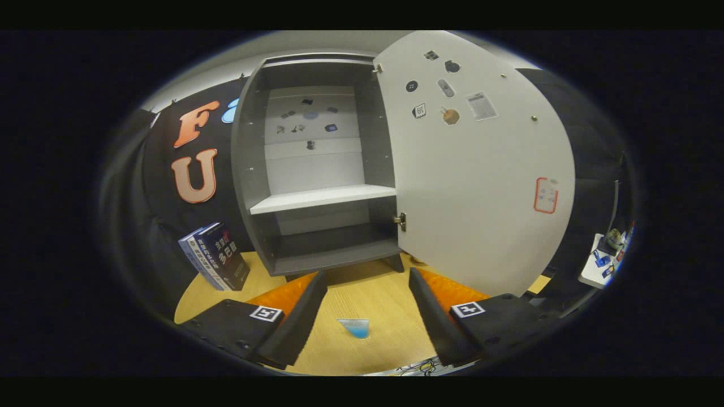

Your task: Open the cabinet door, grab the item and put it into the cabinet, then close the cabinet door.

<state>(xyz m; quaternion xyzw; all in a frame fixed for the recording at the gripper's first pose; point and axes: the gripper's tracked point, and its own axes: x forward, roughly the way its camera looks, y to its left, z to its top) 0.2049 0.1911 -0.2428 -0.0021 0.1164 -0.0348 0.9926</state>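
Note:
A grey cabinet (317, 169) stands on the wooden table beyond my fingers. Its white door (481, 181) is swung wide open to the right. Inside, a white shelf (322, 199) splits it into an upper and a lower compartment, and both look bare apart from small stickers on the back wall. A dark blue book (218, 255) stands leaning to the left of the cabinet, against the black cloth. My gripper (367, 288) is open, its fingers spread wide with nothing between them, pointing at the cabinet's base.
A small blue-and-white tag (354, 327) lies on the wooden table (367, 299) between my fingers. The open door carries several stickers. A white side surface (602, 263) with small items sits at the far right.

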